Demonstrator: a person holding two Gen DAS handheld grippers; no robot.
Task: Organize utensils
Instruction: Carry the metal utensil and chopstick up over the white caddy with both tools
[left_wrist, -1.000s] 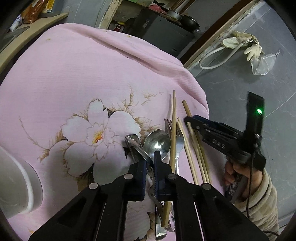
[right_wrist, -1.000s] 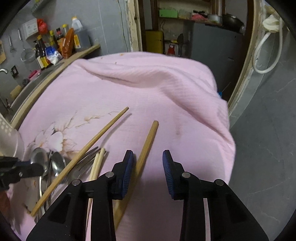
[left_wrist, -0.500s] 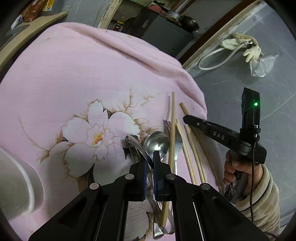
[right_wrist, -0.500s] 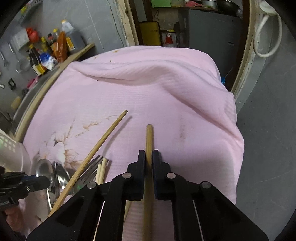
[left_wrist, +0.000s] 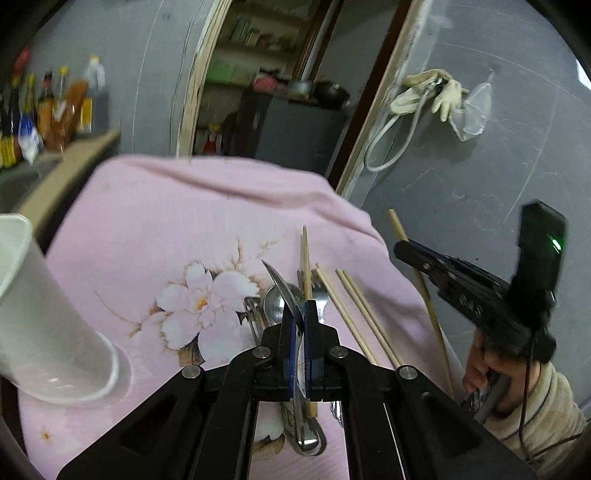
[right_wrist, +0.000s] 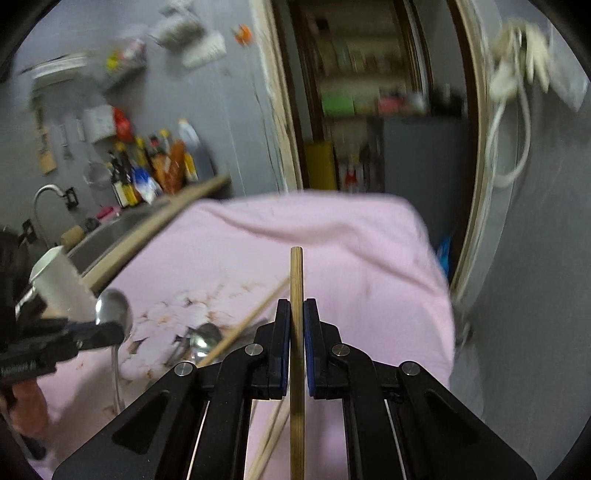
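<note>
Steel spoon (left_wrist: 284, 295) clamped in left gripper (left_wrist: 300, 314); right gripper (right_wrist: 296, 314) clamps chopstick (right_wrist: 296, 273) near cloth edge (left_wrist: 373, 229).

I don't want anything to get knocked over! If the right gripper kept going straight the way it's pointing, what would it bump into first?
Probably just the pink cloth. The right gripper, shut on a chopstick, points slightly downward at bare cloth; nothing else shows ahead, though depth is hard to judge.
</note>
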